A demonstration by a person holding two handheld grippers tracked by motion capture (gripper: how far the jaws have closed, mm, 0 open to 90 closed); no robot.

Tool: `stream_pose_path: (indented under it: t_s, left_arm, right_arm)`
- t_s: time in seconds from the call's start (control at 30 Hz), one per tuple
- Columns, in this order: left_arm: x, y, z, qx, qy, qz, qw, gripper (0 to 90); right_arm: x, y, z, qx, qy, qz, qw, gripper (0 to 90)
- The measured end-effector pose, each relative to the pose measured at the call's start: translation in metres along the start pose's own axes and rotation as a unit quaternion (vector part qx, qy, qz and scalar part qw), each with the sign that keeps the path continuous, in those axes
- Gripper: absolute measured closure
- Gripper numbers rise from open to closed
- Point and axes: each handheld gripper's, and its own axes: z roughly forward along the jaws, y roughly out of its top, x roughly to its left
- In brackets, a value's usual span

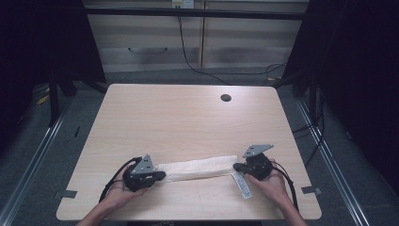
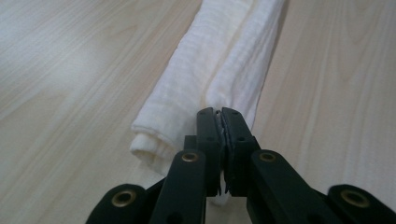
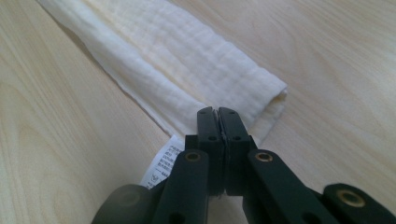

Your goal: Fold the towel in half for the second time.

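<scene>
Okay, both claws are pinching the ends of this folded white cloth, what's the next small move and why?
Probably lift both ends together and fold the cloth over once more. The left claw and right claw are each shut on an end, and the cloth lies as a long narrow strip across the table.

One table stood in the high view, and on it lay one white cloth, folded into a single long strip. One printed label hung from the cloth's end. There were two hand-held grippers: the left hand-held gripper and the right hand-held gripper, each with two black jaws pressed together on an end of the cloth. Each carried one grey three-cornered plate and trailed one black cable. Two hands came in from the bottom edge, one per gripper. The table top had one round hole. Behind the table hung one more cable against the cabinet.
</scene>
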Motion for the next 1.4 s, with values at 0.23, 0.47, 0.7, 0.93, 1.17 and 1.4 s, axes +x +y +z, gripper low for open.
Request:
stream_pose_path:
  t_s: [0.23, 0.47, 0.7, 0.93, 1.17, 1.4]
  left_arm:
    - [0.015, 0.002, 0.006, -0.01, -0.006, -0.027, 0.9996, 86.9]
    - [0.014, 0.0, -0.006, -0.038, -0.038, -0.044, 0.9976, 80.2]
    - [0.015, -0.005, -0.014, -0.049, -0.051, -0.062, 0.9956, 67.4]
    - [0.025, -0.005, -0.028, -0.085, -0.047, -0.111, 0.9891, 50.6]
    - [0.037, -0.006, -0.044, -0.086, -0.016, -0.167, 0.9822, 34.3]
    - [0.041, -0.023, -0.065, -0.079, 0.016, -0.198, 0.9768, 28.5]
  right_arm:
    - [0.004, -0.006, -0.003, -0.008, -0.003, 0.003, 1.0, 88.8]
    - [0.004, -0.009, -0.003, -0.02, 0.004, 0.012, 0.9997, 84.7]
    - [0.006, -0.015, -0.009, -0.032, 0.011, 0.028, 0.999, 70.7]
    - [0.003, -0.017, -0.024, -0.072, 0.028, 0.055, 0.9955, 58.5]
    - [-0.001, -0.014, -0.041, -0.121, 0.02, 0.08, 0.9892, 46.6]
    - [-0.008, -0.025, -0.062, -0.146, -0.012, 0.121, 0.9818, 37.0]
